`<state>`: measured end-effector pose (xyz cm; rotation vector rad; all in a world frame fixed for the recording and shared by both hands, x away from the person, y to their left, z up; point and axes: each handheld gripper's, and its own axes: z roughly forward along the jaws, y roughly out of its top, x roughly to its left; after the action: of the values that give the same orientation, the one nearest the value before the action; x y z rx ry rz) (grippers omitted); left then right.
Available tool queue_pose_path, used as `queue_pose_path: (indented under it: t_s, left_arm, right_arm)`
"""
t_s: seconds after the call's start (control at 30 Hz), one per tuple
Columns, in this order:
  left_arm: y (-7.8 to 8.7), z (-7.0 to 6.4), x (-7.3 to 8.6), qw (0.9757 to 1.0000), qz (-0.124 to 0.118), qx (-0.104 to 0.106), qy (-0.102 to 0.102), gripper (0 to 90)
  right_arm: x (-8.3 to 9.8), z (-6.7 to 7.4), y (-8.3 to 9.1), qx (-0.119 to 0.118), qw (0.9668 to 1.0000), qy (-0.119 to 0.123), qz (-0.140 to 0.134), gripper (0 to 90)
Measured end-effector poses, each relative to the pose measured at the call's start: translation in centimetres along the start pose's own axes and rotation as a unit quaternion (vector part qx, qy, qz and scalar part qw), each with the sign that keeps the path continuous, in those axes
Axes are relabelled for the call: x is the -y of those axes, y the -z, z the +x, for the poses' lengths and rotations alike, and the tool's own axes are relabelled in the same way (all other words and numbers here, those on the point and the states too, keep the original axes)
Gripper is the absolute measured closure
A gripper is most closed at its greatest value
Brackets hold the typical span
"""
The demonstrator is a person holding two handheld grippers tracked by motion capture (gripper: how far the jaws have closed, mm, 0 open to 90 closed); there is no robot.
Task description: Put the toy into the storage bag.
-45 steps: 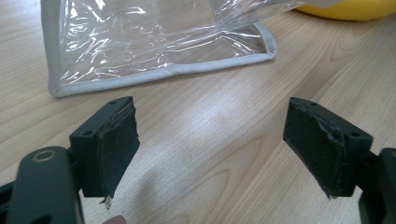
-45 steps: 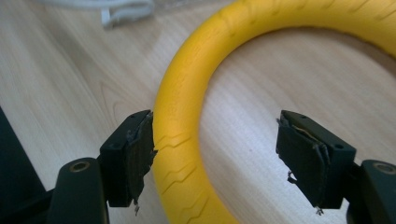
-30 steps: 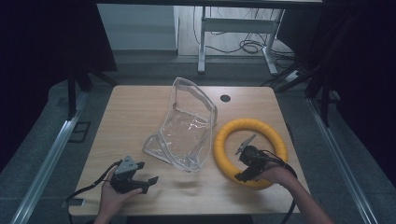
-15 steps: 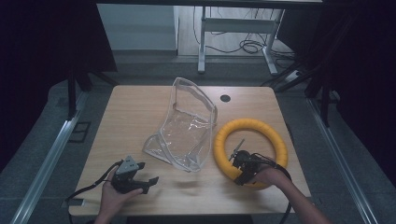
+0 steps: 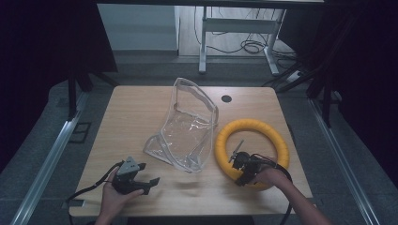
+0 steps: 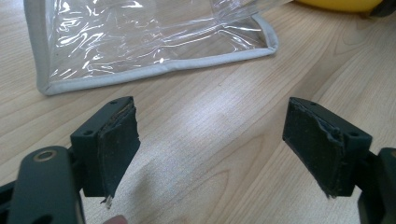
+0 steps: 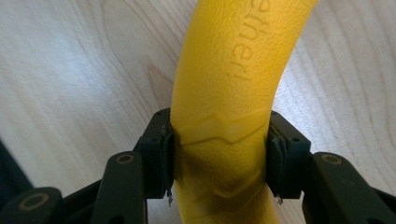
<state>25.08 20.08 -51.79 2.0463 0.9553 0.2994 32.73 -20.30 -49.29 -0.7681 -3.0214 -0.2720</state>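
R claw point(image 7: 219, 154) just closed, now pinching yellow ring point(image 5: 252, 150) at its near rim, ring flat on counter point(image 5: 136, 122) beside clear bag point(image 5: 187, 136). L claw point(image 6: 212, 149) spread, nothing between.

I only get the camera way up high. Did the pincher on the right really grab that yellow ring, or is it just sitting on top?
Observer: It grabbed it. In the right gripper view the right gripper has just been closing, and both pads now press the sides of the yellow ring.
Operator: Is there anything written on the ring?
Observer: Yes, raised letters run along it, but they are cut off, so I cannot read the whole word.
Operator: What is the other pincher doing?
Observer: The left gripper stands wide open over bare wood, with nothing between its jaws.
Operator: Is it touching the see-through bag?
Observer: No. The clear bag lies beyond its tips, grey edge toward them, with a gap.
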Motion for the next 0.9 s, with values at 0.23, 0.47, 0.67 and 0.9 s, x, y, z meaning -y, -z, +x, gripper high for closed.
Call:
queue_pose_path:
  t_s: [0.23,0.47,0.67,0.9]
  left_arm:
    - [-0.1,0.0,0.0,1.0,0.001,0.0,0.002,18.2]
    - [-0.1,0.0,0.0,1.0,0.001,0.0,0.002,18.2]
    - [-0.1,0.0,0.0,1.0,-0.001,0.0,0.003,18.2]
    - [-0.2,0.0,0.0,1.0,-0.001,0.0,0.003,18.3]
  right_arm:
    - [1.4,-1.8,4.2,-0.048,0.9909,-0.037,-0.12,50.9]
    - [2.3,-2.9,6.3,-0.072,0.9782,-0.058,-0.186,51.1]
    - [2.7,-3.3,6.9,-0.078,0.9731,-0.064,-0.207,51.2]
    - [3.2,-4.0,7.8,-0.084,0.9639,-0.079,-0.24,51.2]
